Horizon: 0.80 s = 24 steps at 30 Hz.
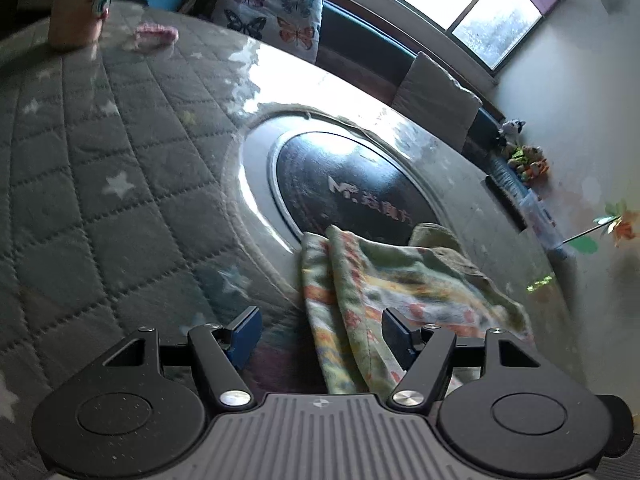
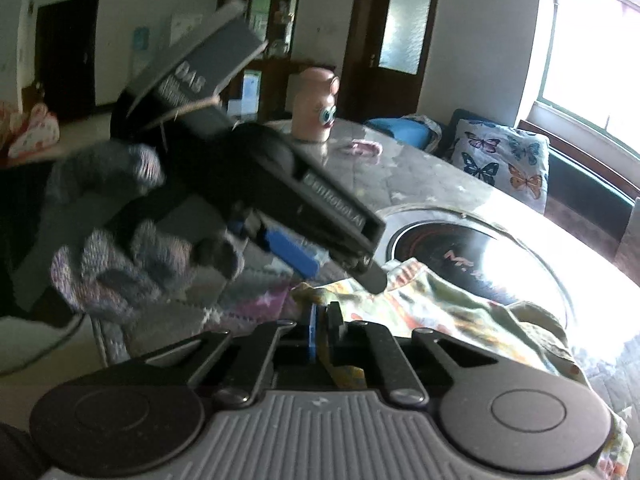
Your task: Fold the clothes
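From the left wrist view, the left gripper has its jaws spread wide apart. A colourful cloth lies between them and runs back under the gripper. The cloth has green, orange and yellow patches. It rests on the counter, which has a grey quilted cover with white stars. Part of the cloth lies over the edge of a round black plate set into the counter. Far back on the counter stands a pink toy, with a small pink thing near it. Behind the counter is a butterfly pillow under a window.

From the right wrist view, the right gripper has its jaws pressed together on an edge of the cloth. The cloth spreads out to the right across the counter and over the rim of the black plate. Just ahead, the left gripper hangs above the cloth, tilted down, with one blue pad showing. A gloved hand holds it. The pink toy with a big eye stands far back on the counter, and the butterfly pillow is off to the right.
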Motion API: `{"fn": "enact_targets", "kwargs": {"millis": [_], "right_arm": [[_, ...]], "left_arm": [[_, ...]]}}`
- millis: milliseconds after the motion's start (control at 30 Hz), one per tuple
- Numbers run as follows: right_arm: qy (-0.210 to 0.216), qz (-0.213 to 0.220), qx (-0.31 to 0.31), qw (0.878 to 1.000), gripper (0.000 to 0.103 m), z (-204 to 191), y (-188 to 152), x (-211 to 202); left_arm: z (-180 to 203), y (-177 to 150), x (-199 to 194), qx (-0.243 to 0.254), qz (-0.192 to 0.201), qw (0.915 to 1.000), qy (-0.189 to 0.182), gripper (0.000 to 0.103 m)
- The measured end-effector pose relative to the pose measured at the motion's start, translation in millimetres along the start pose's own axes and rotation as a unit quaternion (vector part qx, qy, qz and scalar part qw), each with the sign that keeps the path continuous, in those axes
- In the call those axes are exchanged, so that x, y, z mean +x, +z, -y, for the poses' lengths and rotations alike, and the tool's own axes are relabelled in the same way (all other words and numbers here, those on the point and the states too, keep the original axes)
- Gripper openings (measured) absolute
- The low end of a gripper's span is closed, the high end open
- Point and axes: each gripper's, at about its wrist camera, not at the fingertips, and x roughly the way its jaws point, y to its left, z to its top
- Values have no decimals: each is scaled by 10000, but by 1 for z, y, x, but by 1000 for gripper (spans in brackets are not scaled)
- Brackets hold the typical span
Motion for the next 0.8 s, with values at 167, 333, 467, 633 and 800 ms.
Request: {"fn": "enact_targets", "kwargs": {"millis": [167,333,467,633,800], "right_arm": [[34,125,188,9997,4,10,2,-13],[80,160,265,9995,4,10,-3,-19],[138,135,366,9991,5,11,-8,-18],[-9,235,615,9978,8,18,-16,-31],[-631,269,995,9927,12,49,-27,-44]], "left_arm": [[8,0,10,-214,-171,9990,-355,67],[3,-1,22,-636,-296,9958,-595,26],[-2,-4,25,-847,-313,9938,-643,14],[0,-6,24,-791,-255,9949,-575,12],[3,-10,22,-724,-215,9959,-490,12]]}}
